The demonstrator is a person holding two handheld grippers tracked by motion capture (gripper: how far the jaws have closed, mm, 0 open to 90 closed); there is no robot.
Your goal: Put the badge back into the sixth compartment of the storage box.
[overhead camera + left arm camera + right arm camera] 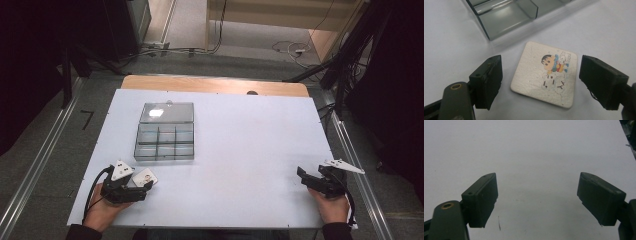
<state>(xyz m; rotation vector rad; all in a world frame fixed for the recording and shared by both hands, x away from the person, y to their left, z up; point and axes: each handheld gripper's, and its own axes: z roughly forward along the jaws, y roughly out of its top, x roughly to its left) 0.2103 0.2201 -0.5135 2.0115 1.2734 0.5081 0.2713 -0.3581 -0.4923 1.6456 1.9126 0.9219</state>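
Observation:
A white square card (pixel 545 74) with a cartoon figure printed on it lies flat on the white table, also seen as the card (pixel 146 176) near the front left. My left gripper (pixel 540 81) straddles it with both jaws apart and clear of its edges; the left gripper (pixel 141 187) rests low at the table's front left. A clear compartment box (pixel 164 131) with its lid folded back stands just beyond the card, its near corner (pixel 506 17) showing at the top. My right gripper (pixel 302 176) rests open at the front right, and the right gripper (pixel 537 195) has bare table between its jaws.
The white sheet (pixel 240 145) covers a wooden table whose far edge (pixel 215 84) shows. Metal rails (pixel 350 155) run along both sides. Cables lie on the floor behind the table.

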